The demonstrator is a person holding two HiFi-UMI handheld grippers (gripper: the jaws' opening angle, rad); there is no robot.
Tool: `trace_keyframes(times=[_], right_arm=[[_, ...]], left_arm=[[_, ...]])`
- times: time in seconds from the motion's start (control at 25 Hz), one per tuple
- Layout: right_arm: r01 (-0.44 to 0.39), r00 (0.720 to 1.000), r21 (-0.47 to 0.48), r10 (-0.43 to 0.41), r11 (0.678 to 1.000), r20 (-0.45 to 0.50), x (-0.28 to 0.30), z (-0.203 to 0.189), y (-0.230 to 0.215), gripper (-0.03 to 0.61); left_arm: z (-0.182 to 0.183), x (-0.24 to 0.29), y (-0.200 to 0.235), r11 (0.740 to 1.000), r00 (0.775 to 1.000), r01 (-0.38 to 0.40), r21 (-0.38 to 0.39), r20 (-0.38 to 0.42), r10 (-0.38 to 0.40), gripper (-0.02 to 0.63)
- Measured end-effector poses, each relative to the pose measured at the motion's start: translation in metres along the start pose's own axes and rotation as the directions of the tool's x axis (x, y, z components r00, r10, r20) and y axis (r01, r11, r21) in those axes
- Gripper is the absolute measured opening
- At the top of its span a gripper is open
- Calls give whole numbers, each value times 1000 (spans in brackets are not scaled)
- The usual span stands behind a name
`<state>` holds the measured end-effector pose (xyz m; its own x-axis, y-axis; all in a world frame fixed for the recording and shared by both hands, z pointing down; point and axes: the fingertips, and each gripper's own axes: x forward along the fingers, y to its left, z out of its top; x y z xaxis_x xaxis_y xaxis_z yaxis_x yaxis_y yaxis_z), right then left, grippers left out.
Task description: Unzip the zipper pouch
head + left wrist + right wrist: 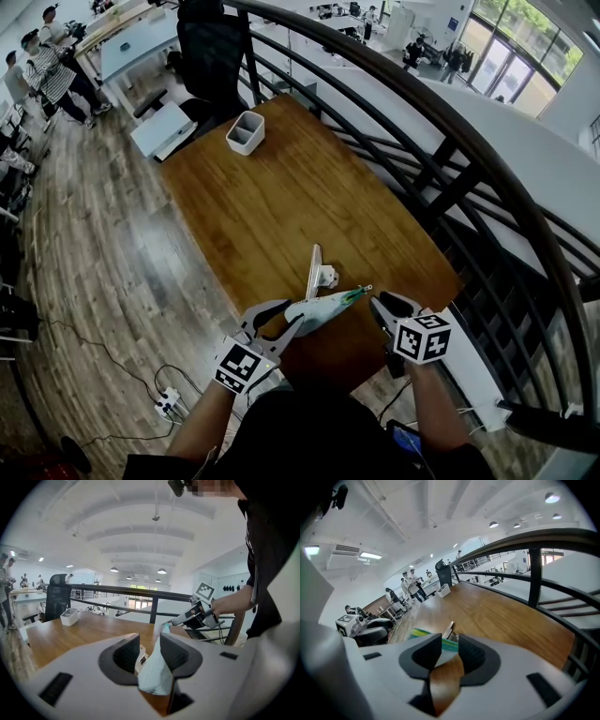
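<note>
The zipper pouch (323, 307) is lying at the near edge of the worktop (281, 197), pale with a green end, and in the head view it is stretching between my two grippers. My left gripper (292, 321) is sitting at its pale end and my right gripper (378, 302) is pointing at the green tip. Further up the wood a slim upright stand (314, 270) and a white container (245, 132) are standing, well apart from the pouch.

In the left gripper view my jaws are standing spread. The pouch (154, 672) is sitting between them, leaning on one jaw with a gap at the other, so I am not pinching it. Beyond it my right gripper (174, 622) is reaching toward the green end.

In the right gripper view my jaws are likewise standing spread, with bare wood showing through the gap and the striped green end (423, 633) lying just past the tips, ungripped.

I judge that both grips are wanting. I should be clamping the left squarely on the fabric, taking only the pull tab with the right, then drawing straight along the zipper line while keeping the pouch taut.

The worktop is bare brown wood beside a black railing (450, 122), in an open office with a plank floor and people standing far off.
</note>
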<state>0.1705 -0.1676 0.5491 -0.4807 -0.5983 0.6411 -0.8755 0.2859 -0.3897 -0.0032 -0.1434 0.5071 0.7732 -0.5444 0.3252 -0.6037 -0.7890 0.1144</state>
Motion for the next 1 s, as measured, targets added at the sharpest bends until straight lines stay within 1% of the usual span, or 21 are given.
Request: trace_keyframes(times=[0.16,0.4,0.6,0.76,0.92,1.0], right_arm=[[-8,1000,12,8,1000,4,-1,-2,2,109],[-8,1000,16,8,1000,0,-2,-5,1,101],[13,1000,20,-14,1000,27,-11,-5,-3,89],[31,995,7,-31,1000,98,-29,2,2,60],[67,980,-41,-58,997,192,-56,5,17,40],[96,965,-55,-79,994,249,-71,7,25,19]], left_arm=[[-3,-5,4,1000,1000,-17,-5,-2,17,126],[-5,-9,13,996,999,-37,-82,24,39,126],[-5,-16,20,992,997,-56,-115,54,62,126],[2,-22,23,993,994,-58,-101,83,66,126],[9,-33,22,995,990,-76,-66,116,83,119],[15,-40,23,995,985,-92,-46,142,97,73]])
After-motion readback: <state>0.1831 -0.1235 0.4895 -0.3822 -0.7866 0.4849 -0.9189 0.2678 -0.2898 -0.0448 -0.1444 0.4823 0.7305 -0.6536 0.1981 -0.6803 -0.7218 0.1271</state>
